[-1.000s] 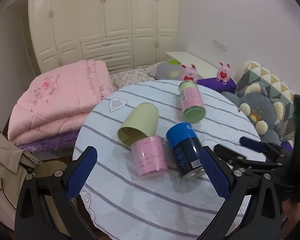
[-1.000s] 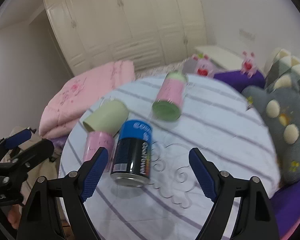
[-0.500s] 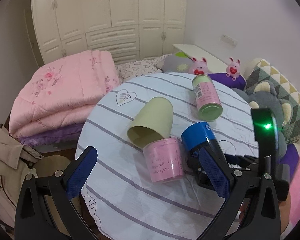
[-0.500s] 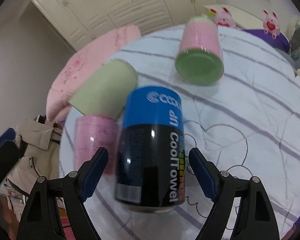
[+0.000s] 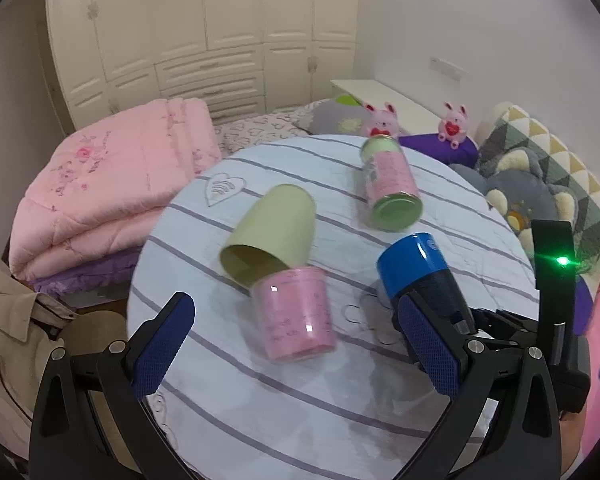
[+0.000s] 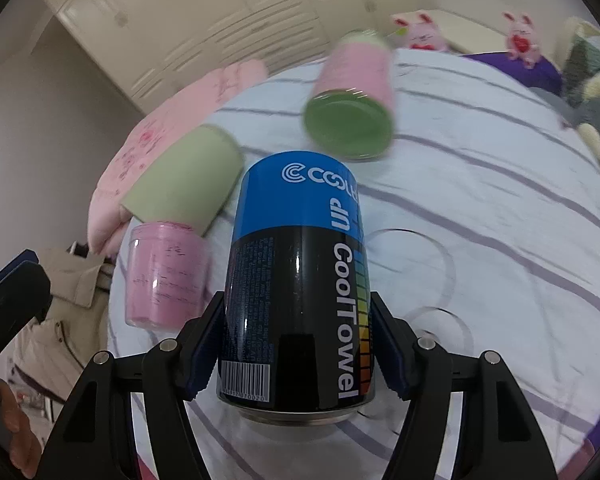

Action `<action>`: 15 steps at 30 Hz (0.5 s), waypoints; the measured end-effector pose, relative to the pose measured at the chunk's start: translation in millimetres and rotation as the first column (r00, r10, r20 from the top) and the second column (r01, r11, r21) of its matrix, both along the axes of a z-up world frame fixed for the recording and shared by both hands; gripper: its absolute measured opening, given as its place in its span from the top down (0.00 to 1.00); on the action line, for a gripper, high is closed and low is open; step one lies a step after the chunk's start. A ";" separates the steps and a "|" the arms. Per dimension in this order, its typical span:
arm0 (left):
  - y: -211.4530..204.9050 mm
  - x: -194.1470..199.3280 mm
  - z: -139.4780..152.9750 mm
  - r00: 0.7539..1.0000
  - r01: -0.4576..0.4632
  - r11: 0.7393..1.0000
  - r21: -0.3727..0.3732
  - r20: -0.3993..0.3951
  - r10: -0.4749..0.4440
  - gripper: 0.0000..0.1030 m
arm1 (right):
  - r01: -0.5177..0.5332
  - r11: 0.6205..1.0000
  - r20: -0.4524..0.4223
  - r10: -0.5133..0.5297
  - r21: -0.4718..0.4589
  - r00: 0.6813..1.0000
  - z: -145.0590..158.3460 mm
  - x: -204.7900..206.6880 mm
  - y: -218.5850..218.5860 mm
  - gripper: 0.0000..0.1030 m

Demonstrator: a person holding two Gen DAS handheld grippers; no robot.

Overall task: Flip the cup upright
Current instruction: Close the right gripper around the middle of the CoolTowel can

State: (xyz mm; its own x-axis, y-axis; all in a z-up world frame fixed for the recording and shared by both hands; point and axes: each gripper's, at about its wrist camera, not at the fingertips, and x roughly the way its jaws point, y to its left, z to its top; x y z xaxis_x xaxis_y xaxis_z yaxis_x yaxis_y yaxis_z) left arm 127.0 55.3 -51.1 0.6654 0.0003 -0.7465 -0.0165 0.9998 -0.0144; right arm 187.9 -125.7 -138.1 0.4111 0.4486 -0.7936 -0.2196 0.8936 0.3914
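A blue-and-black "CoolTowel" can (image 6: 300,280) lies on its side on the round striped table (image 6: 500,200). My right gripper (image 6: 296,348) is shut on the can near its base, one pad on each side. In the left wrist view the can (image 5: 416,276) lies at the right with the right gripper behind it. A pale green cup (image 5: 272,236) lies on its side, mouth toward me. A pink cup (image 5: 296,316) lies against it. My left gripper (image 5: 296,344) is open and empty, above the pink cup.
A pink-and-green can (image 5: 388,188) lies on its side at the table's far side. A folded pink quilt (image 5: 112,184) is at the left, cushions (image 5: 540,184) at the right, a beige coat (image 5: 8,340) at the lower left.
My right gripper has moved forward to the blue can and closed on it. The left gripper has shifted slightly and stays open.
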 end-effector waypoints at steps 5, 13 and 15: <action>-24.6 -2.9 0.5 0.999 0.043 0.999 0.006 -0.005 -0.043 0.00 | 0.081 0.997 -0.016 -0.081 0.007 0.997 0.5 -6.1 -27.4 0.34; -47.8 -9.3 0.1 0.997 0.067 0.998 -0.010 -0.034 -0.067 0.00 | 0.126 0.991 -0.028 -0.125 0.032 0.992 -4.0 -20.8 -39.5 0.34; -51.3 -11.9 0.5 0.997 0.061 0.998 -0.011 -0.036 -0.062 0.00 | 0.134 0.990 -0.024 -0.133 0.038 0.991 -5.0 -17.9 -38.8 0.34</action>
State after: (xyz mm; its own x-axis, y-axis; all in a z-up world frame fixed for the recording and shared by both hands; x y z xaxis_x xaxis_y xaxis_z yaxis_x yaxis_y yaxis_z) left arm 115.1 4.0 -50.6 0.6362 -0.0472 -0.7701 0.0443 0.9987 -0.0247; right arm 170.0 -164.5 -143.1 0.4521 0.4220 -0.7858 -0.0907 0.8982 0.4301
